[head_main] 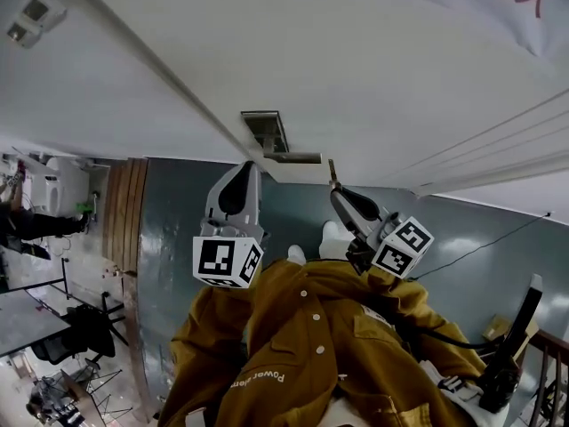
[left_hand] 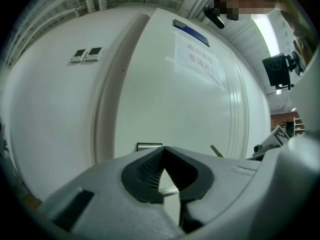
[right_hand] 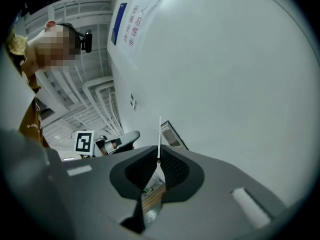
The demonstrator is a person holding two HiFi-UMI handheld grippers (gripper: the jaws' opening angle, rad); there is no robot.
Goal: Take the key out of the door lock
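Observation:
My right gripper (head_main: 337,190) is shut on a thin metal key (head_main: 332,173), whose blade sticks straight out past the jaw tips (right_hand: 159,134). In the head view the key is apart from the lock plate (head_main: 266,132) and lever handle (head_main: 294,157) on the white door (head_main: 373,78). My left gripper (head_main: 248,167) is shut on nothing, just below the lock plate (left_hand: 149,146). In the left gripper view the key (left_hand: 216,151) shows to the right, with the right gripper (left_hand: 272,140) behind it.
A paper notice (left_hand: 196,59) and a blue sign (left_hand: 190,32) hang on the door. Two wall switches (left_hand: 86,54) sit beside the door frame (left_hand: 107,94). A person in a mustard jacket (head_main: 311,345) stands close. Chairs and a desk (head_main: 36,327) lie far left.

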